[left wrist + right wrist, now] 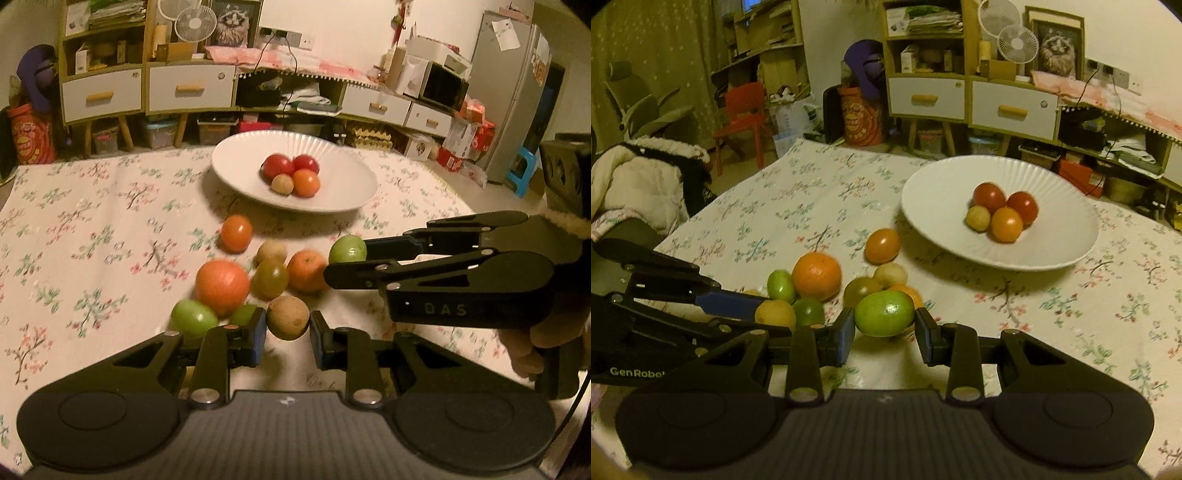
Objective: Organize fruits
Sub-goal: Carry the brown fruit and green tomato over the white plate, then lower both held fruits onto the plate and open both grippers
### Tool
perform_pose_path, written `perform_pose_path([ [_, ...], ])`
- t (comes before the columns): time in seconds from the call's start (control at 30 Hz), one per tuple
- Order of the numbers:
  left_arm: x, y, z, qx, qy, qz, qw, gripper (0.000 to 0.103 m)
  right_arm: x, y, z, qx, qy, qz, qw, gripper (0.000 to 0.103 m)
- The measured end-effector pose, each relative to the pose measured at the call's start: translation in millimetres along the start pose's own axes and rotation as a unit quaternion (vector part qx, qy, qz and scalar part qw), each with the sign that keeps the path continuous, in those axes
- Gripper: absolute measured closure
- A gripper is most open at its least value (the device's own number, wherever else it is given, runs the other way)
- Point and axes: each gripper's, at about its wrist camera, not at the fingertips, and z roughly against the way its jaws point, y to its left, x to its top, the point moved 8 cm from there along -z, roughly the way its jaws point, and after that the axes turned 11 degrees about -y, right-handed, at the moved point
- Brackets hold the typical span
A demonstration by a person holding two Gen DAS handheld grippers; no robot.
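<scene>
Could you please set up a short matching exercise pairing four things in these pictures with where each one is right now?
Things:
1. brown fruit
2. green fruit
3. two red tomatoes
4. large orange

Places:
A. lying on the flowered tablecloth among the loose fruit
B. clamped in the left gripper
C. resting in the white plate
D. clamped in the right gripper

Pairs: 1-B, 2-D, 3-C, 4-A
</scene>
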Motion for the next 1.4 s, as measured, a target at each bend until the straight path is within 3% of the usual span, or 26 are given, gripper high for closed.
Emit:
perform_pose_path([
  [0.2, 20, -12, -8, -0.004, -0.017, 0.02, 0.9997, 0.082, 15, -18, 1, -0.014, -0.02, -0.019, 1.0, 0.071],
  [0.4, 46, -21, -21, -0.005, -0.033, 0.002, 0.9995, 0.082, 29, -44, -1, -0.032, -0.031, -0.038, 0.998, 0.071],
  [0.63, 69, -30, -64, -0.007, -0.031, 0.001, 0.9995, 0.082, 41, -79, -12, -0.059, -0.033, -0.046, 0.997, 0.071],
  [0.9, 75, -32, -105, 0.005, -0.014, -0.009, 0.9999, 0.082, 41, -107, -32, -0.071, -0.028, -0.06, 0.995, 0.071],
  [1.4, 75, -23, -141, 0.031, 0.01, -0.019, 0.9993, 0.082, 39, -133, -54, -0.071, -0.02, -0.084, 0.994, 0.071],
])
